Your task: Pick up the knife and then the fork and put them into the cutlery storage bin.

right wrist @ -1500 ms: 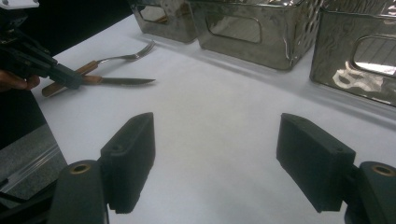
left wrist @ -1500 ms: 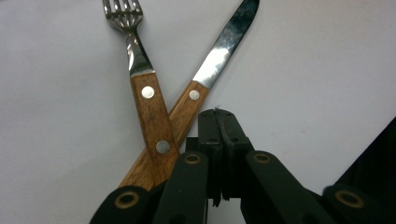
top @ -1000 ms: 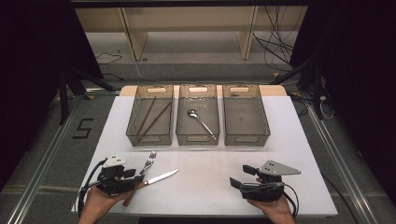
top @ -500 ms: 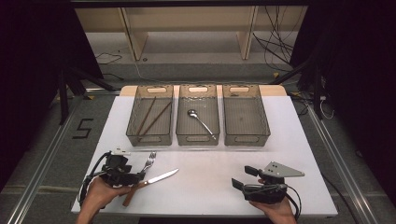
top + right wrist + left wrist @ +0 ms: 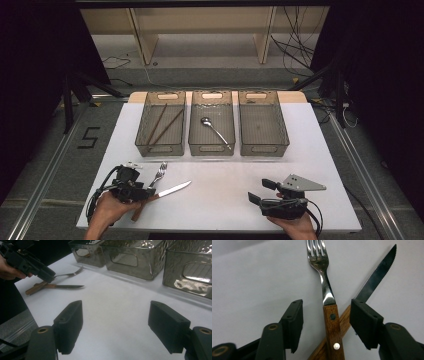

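A fork [image 5: 322, 262] with a wooden handle lies on the white table, crossed over a wooden-handled steak knife [image 5: 377, 275]. My left gripper [image 5: 327, 305] is low over them, one jaw on each side of the fork handle. Its jaws have just been closing, but the pads [image 5: 293, 322] stand clear of the wood. In the high view, this left gripper [image 5: 146, 192] sits at the front left beside the fork [image 5: 160, 172] and knife [image 5: 174, 189]. My right gripper [image 5: 259, 191] rests at the front right. In the right gripper view, the right gripper [image 5: 115, 315] is open over bare table.
Three clear bins stand in a row at mid-table. The left bin [image 5: 145, 125] holds two chopsticks, the middle bin [image 5: 196, 125] holds a spoon [image 5: 214, 129], and the right bin [image 5: 280, 125] has nothing in it. The table's front edge is close behind both hands.
The left gripper has tipped a little over the cutlery handles. Fork, knife and the right gripper stay where they were.
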Demonstrator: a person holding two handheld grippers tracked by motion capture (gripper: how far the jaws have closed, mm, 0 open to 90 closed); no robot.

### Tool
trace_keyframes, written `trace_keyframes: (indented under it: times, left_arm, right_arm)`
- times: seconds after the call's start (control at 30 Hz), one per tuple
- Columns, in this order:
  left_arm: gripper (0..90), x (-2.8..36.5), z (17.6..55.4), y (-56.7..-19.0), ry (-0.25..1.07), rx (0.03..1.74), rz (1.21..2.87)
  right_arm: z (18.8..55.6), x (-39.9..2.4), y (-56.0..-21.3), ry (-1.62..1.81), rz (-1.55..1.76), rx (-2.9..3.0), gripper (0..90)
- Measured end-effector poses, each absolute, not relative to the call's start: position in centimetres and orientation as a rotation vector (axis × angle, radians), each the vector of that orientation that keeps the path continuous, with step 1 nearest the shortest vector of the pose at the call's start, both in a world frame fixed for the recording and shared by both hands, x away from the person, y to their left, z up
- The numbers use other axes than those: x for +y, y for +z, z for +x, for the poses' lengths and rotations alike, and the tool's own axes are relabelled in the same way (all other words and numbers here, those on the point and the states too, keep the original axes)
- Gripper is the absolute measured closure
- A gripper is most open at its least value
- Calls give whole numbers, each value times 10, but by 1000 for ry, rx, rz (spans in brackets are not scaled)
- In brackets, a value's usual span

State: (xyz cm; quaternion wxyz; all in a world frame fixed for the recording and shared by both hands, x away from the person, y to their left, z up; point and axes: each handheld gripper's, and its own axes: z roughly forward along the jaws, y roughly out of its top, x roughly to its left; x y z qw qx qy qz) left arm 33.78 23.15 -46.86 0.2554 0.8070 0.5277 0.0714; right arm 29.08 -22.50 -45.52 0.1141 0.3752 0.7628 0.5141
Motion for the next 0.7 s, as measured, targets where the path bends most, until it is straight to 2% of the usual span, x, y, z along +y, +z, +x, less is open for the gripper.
trace_keyframes:
  times: [0.7]
  left_arm:
    - [741,236,339,-476,151,1467,2181]
  right_arm:
    - [291,-223,-457,1503,1099,2252,288]
